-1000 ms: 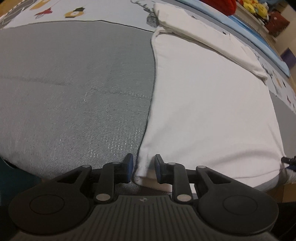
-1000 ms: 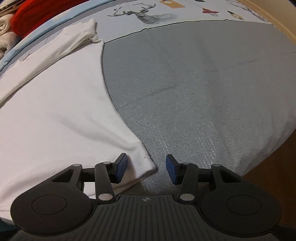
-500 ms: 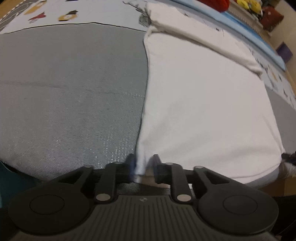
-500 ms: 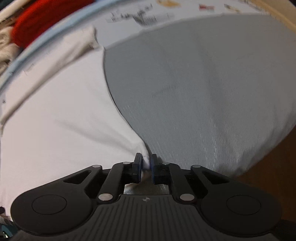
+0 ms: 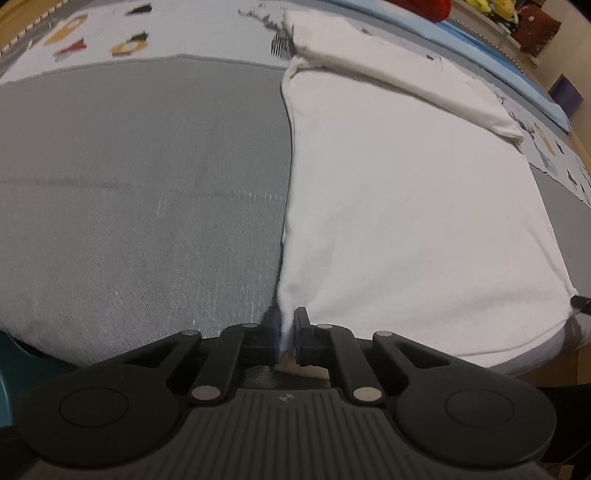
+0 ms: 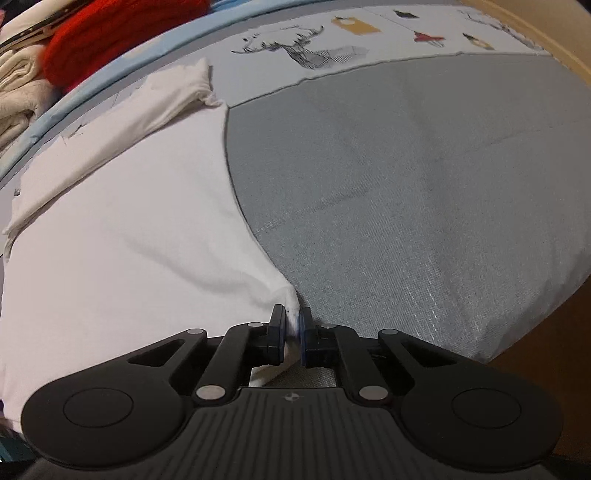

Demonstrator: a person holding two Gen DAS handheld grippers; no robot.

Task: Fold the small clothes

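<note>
A white garment (image 5: 406,206) lies spread flat on a grey padded surface (image 5: 140,206), its far end already folded over into a thick band. The left gripper (image 5: 285,334) pinches the garment's near left corner, jaws closed tight on the cloth; the right gripper (image 6: 293,334) clamps the near right corner (image 6: 291,306) the same way. A red knit item (image 6: 122,33) sits at the far left, beyond a deer-print sheet (image 6: 299,48).
</note>
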